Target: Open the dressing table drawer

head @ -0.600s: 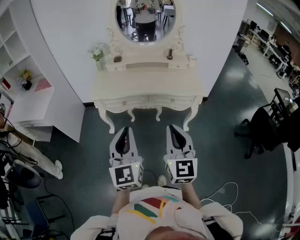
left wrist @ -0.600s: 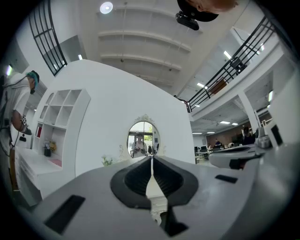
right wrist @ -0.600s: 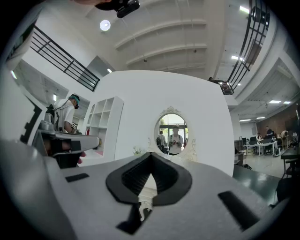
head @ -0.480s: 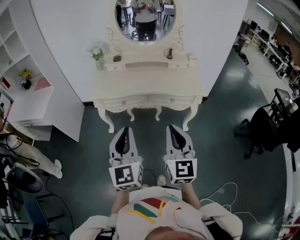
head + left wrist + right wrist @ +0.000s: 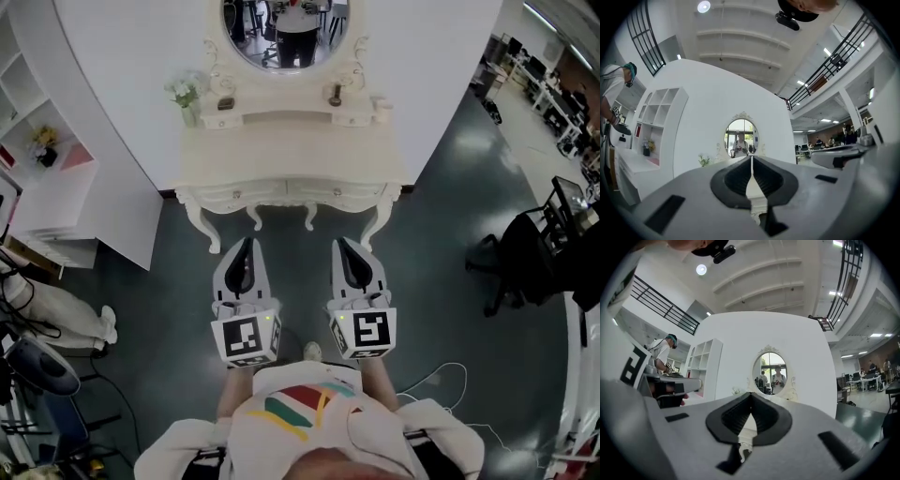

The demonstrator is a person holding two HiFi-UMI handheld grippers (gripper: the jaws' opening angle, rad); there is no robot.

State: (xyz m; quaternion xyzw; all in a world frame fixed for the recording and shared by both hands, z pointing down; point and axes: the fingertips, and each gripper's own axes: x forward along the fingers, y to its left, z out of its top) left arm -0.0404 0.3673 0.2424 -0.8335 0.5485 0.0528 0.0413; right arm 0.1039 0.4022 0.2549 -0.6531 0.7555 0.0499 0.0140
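A cream dressing table (image 5: 291,150) with an oval mirror (image 5: 285,28) stands against the white wall ahead. Two drawers run along its front edge, a left one (image 5: 239,194) and a right one (image 5: 339,192), each with a small knob; both are closed. My left gripper (image 5: 246,242) and right gripper (image 5: 340,243) are held side by side just short of the table's front, both shut with nothing between the jaws. In the left gripper view the gripper (image 5: 751,158) points at the mirror (image 5: 740,140); in the right gripper view the gripper (image 5: 751,394) does too.
A vase of flowers (image 5: 187,98) and small items sit on the table's back shelf. White cubby shelves (image 5: 42,159) stand at the left. A black office chair (image 5: 525,253) is at the right. Cables (image 5: 441,380) lie on the dark floor. Curved table legs (image 5: 208,234) flank the grippers.
The dressing table has come closer and sits higher in the head view. Both grippers have moved forward toward its front edge, still shut.
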